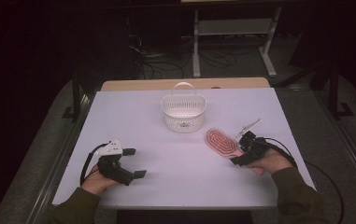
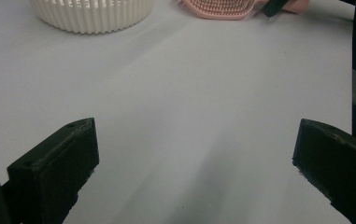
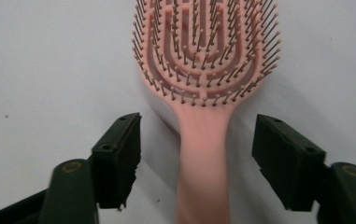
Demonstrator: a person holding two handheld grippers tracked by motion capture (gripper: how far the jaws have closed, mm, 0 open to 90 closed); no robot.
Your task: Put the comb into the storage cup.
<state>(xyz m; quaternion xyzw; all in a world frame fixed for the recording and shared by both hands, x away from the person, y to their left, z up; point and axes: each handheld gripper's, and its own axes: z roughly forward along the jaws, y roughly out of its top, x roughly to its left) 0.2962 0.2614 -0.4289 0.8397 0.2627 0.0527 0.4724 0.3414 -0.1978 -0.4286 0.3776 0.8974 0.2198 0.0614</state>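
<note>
A pink hairbrush [image 1: 220, 142] lies bristles up on the white table [image 1: 175, 158], right of centre, with its handle pointing toward the person. My right gripper [image 1: 242, 150] straddles that handle: in the right gripper view the pink handle [image 3: 202, 154] runs between the two black jaws with a gap on each side, so the right gripper [image 3: 196, 154] is open. My left gripper [image 1: 136, 162] rests at the table's front left, open, with bare tabletop between its jaws [image 2: 194, 158]. A white slatted basket [image 1: 183, 112] with a handle stands at the table's centre back.
A small clear stick-like object [image 1: 249, 126] lies just beyond the right gripper. The basket [image 2: 91, 18] and the brush head [image 2: 217, 7] appear far off in the left gripper view. A wooden edge [image 1: 133, 85] borders the table's back; cables and a metal frame [image 1: 231, 28] lie on the dark floor.
</note>
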